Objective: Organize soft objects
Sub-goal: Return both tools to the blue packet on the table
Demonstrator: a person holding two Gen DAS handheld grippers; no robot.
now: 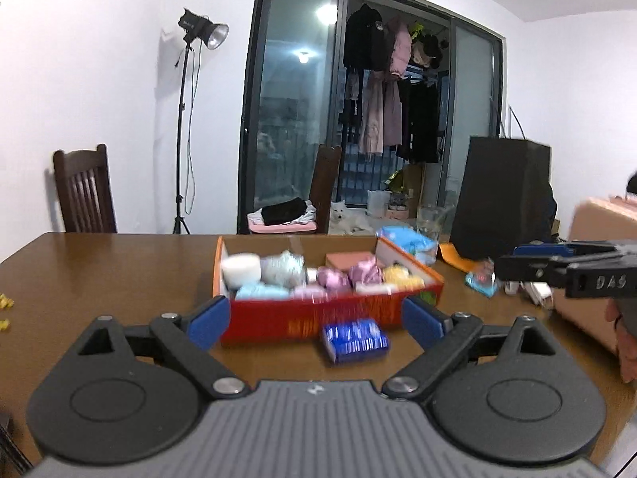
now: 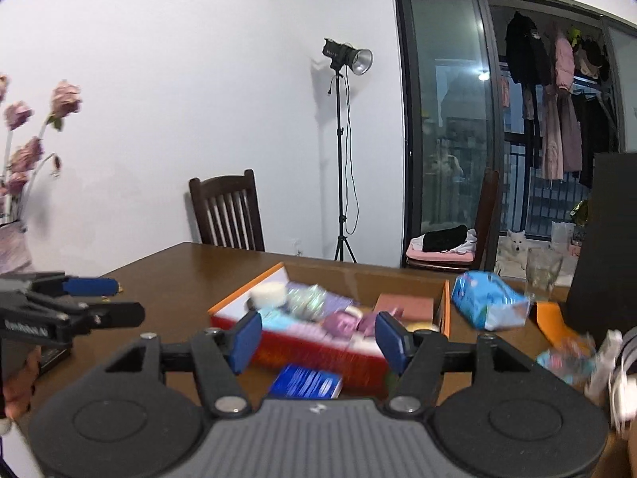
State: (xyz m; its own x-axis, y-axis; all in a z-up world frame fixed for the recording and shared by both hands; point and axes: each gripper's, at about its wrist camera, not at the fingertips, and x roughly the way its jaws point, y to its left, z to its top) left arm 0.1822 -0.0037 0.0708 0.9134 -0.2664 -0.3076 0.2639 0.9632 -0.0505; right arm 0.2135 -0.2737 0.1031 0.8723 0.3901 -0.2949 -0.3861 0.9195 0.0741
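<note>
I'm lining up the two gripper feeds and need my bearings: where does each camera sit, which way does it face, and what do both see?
Left wrist: sits on the left gripper, facing across the brown wooden table at the red-and-orange cardboard box of soft items; its own blue-padded fingers show open, the right gripper enters at right.
Right wrist: sits on the right gripper, viewing the box from further right; the left gripper shows at left.
Shared: box, blue packet, studio lamp on a stand.

Both wrist cameras are hovering low over the table (image 1: 119, 263), facing the balcony doors; the right is looking from further right, both sharing the red box (image 1: 330, 314).
</note>
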